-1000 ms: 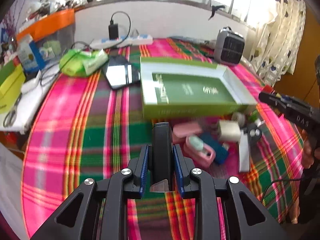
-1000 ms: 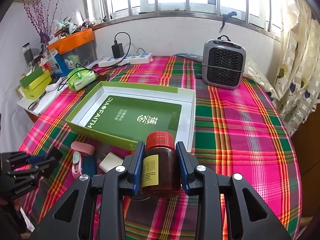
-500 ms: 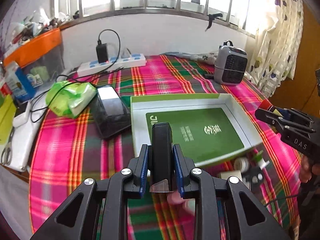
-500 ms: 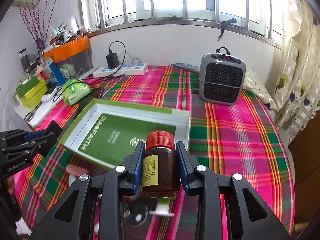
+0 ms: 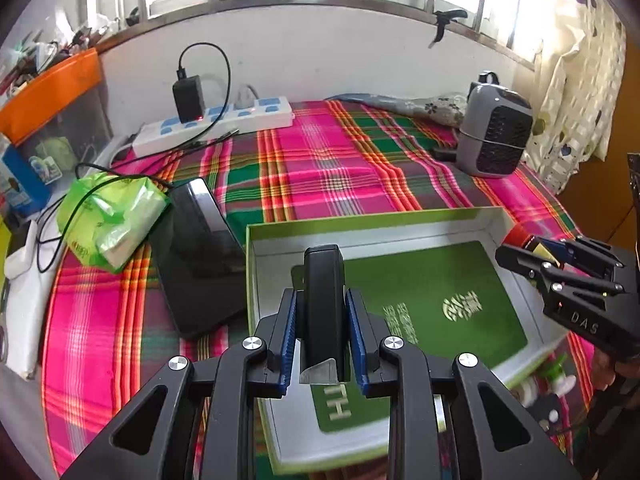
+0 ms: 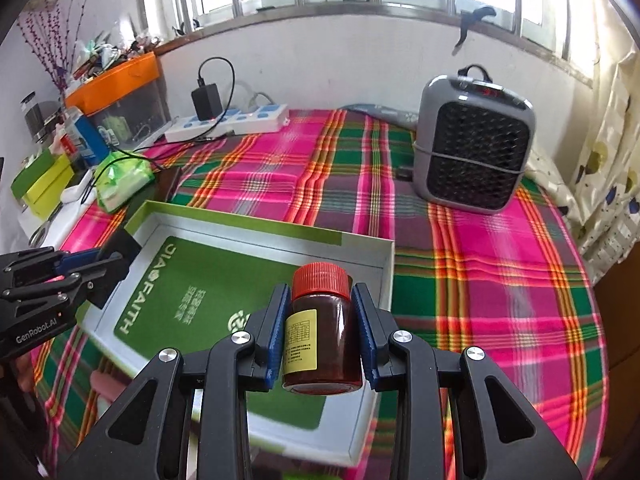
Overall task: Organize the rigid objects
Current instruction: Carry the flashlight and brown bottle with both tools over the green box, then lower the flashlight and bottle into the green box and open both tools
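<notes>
Left gripper (image 5: pixel 322 332): jaws pinching a narrow black utility knife (image 5: pixel 323 296), held upright between the blue pads, its metal tip showing at the bottom end. Directly beyond and below the jaws sits the shallow green-rimmed box (image 5: pixel 256 264) with white walls and a green printed insert.

Right gripper (image 6: pixel 320 334): jaws pinching a brown bottle (image 6: pixel 324 344) with a red ribbed cap and a yellow label, pads pressed on both sides of its body. The same box (image 6: pixel 384 268) lies under and ahead of these jaws; the bottle hangs over its near right part.

Each gripper shows at the edge of the other's view, on opposite sides of the box.

Surface is covered by a pink-and-green plaid cloth (image 6: pixel 480 280). Left of the left jaws: a black tablet-like slab (image 5: pixel 196 264) just beside the box, and a green plastic packet (image 5: pixel 112 220) beyond it. Far ahead of the right jaws, to the right: a grey fan heater (image 6: pixel 476 148). A white power strip (image 5: pixel 216 124) with a black charger lies along the wall.
</notes>
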{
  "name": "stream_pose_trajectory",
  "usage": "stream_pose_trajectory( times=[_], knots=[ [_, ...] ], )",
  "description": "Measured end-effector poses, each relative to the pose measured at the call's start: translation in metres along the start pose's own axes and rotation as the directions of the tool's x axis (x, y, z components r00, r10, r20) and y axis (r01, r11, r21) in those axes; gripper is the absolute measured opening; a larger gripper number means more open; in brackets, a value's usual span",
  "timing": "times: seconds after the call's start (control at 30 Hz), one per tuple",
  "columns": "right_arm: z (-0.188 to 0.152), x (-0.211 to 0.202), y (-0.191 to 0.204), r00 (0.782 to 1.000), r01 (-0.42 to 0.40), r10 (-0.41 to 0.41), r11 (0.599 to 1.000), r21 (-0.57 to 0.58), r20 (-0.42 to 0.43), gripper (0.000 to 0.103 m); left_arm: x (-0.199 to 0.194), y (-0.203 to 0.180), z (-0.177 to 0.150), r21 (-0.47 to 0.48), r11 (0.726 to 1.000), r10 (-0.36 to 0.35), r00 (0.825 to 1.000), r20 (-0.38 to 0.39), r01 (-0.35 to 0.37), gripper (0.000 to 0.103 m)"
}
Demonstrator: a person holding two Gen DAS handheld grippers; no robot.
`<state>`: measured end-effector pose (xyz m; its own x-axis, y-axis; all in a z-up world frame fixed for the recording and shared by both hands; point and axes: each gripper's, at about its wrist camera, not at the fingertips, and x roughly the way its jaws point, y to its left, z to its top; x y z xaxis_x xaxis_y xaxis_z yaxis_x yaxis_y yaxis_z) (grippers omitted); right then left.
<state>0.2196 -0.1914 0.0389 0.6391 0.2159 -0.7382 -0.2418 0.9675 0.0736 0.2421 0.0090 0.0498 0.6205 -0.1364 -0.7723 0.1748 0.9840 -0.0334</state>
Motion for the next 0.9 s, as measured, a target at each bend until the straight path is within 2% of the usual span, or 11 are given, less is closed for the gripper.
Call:
stream_pose_trajectory(
  times=[0.4, 0.9],
  knots=[
    [0.007, 0.028, 0.000, 0.999, 0.011, -0.013, 1.000, -0.028, -0.052, 0.033, 0.029, 0.001, 0.005, -0.004, 1.000, -0.003, 0.999, -0.033, 0.003, 0.023],
    [0.007, 0.037, 0.002, 0.998, 0.017, -0.020, 0.999, -0.043, -0.063, 0.033, 0.032, 0.001, 0.007, -0.016, 1.000, -0.026, 0.999, -0.034, 0.026, 0.023]
  ],
)
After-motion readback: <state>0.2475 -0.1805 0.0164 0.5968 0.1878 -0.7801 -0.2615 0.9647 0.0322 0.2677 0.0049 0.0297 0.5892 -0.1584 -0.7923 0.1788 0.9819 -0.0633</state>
